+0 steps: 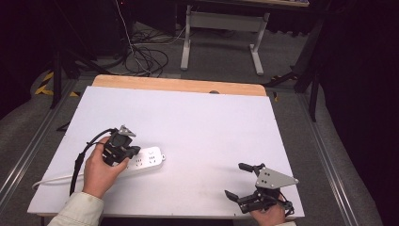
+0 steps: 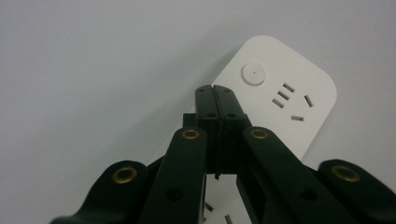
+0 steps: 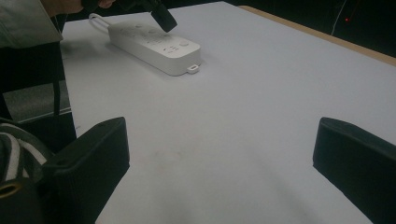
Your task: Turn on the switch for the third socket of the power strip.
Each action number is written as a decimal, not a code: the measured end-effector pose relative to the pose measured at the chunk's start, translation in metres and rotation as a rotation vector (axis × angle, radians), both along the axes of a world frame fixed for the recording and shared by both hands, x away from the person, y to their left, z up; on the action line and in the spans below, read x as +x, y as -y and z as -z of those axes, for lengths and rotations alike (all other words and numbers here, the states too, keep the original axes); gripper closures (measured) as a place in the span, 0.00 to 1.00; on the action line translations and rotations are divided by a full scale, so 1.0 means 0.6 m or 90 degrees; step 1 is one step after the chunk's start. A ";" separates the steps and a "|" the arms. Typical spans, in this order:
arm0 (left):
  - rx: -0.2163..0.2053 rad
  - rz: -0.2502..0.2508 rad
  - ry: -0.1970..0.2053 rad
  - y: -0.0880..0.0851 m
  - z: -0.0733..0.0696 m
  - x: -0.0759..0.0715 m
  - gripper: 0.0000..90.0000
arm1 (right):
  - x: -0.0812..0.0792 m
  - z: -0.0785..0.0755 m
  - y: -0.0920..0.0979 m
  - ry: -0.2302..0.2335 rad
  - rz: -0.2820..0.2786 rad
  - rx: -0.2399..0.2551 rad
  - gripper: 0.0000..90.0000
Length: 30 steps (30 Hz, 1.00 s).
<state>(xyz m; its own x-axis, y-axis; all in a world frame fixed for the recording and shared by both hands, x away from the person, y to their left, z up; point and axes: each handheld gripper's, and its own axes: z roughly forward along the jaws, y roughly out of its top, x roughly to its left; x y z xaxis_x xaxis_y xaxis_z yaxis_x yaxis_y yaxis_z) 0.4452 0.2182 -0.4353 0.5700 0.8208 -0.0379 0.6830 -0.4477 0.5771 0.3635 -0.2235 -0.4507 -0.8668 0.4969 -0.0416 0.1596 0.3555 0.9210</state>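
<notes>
- Left gripper (image 1: 132, 151), jaws pressed together, poised over the white rectangular plastic power strip (image 1: 147, 159).
- Right gripper (image 1: 238, 180), jaws spread wide, rests near the white table's (image 1: 197, 117) front edge.

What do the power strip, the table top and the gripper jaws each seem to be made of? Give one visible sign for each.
Power strip: probably hard white plastic, going by its smooth moulded body with rounded corners. Table top: a matt white sheet, perhaps laminate, over wood, since a tan wooden edge shows at the far side. Left gripper jaws: black, likely plastic, with a slight sheen and brass-coloured rivets.
</notes>
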 end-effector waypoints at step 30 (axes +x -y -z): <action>-0.085 0.050 0.111 -0.009 -0.065 -0.046 0.67 | -0.001 -0.001 0.001 0.001 0.003 0.001 0.05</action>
<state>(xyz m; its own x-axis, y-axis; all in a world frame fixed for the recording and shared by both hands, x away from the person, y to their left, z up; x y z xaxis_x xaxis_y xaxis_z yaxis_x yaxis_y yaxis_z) 0.4178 0.2236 -0.3964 0.6393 0.7679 -0.0393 0.5343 -0.4070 0.7408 0.3629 -0.2244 -0.4504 -0.8643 0.5013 -0.0420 0.1597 0.3526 0.9220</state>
